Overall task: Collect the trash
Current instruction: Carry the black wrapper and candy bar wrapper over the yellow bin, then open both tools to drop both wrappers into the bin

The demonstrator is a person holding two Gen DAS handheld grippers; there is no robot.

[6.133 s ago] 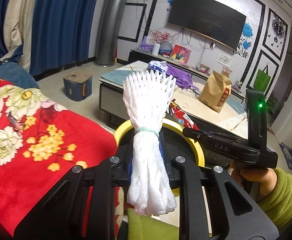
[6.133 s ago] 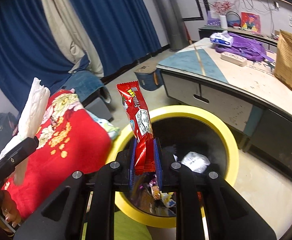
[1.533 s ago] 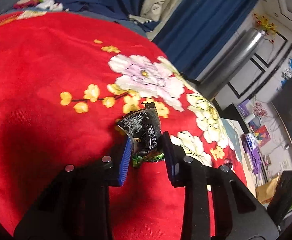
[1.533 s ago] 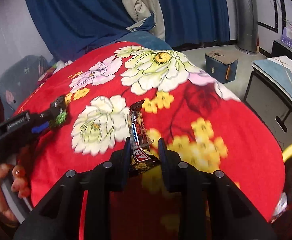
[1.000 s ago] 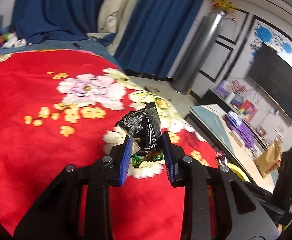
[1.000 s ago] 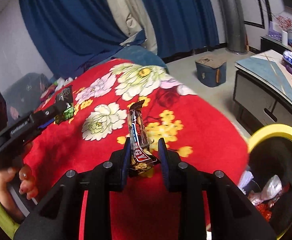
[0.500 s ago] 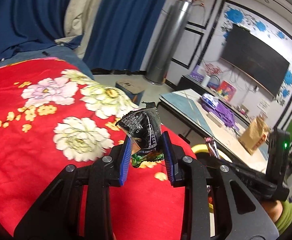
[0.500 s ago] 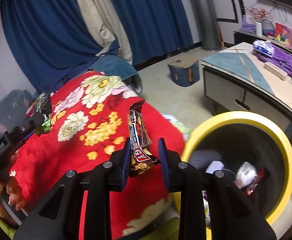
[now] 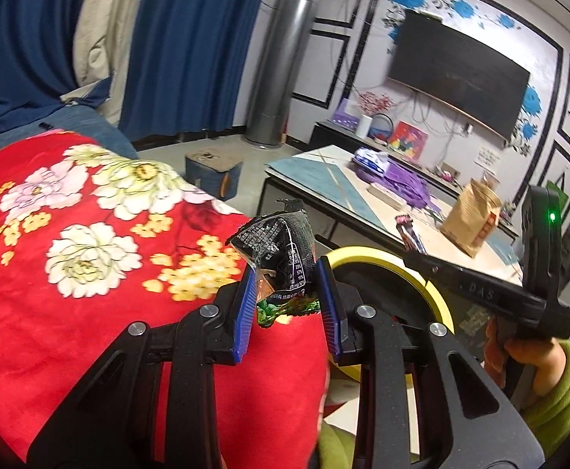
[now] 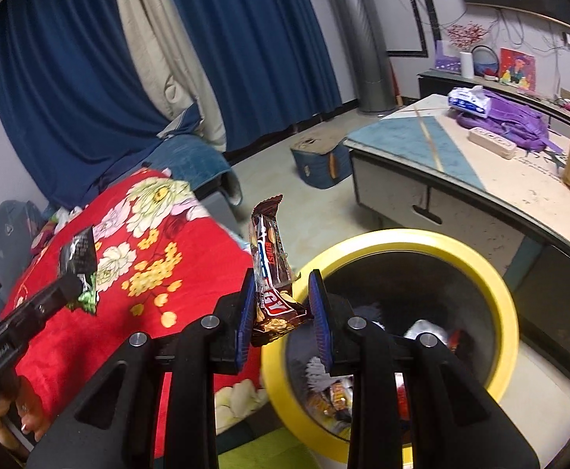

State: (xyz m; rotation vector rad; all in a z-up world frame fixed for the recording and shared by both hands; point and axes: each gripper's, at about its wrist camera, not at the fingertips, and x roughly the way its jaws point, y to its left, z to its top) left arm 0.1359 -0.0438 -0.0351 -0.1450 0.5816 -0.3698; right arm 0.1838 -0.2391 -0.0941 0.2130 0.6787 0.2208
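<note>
Both wrappers have travelled from the red blanket (image 9: 50, 332) toward the yellow-rimmed bin (image 10: 496, 293). Our left hand-held gripper (image 9: 288, 301) clamps a black snack wrapper (image 9: 277, 258); our right hand-held gripper (image 10: 281, 305) pinches a brown candy-bar wrapper (image 10: 269, 269) near the rim. Trash already lies inside; we judge dropping both remains.

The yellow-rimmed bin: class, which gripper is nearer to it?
Right. The right gripper, holding the brown candy wrapper, sits at the yellow-rimmed bin rim. The left gripper, holding the black wrapper, is over the red blanket beside it.
</note>
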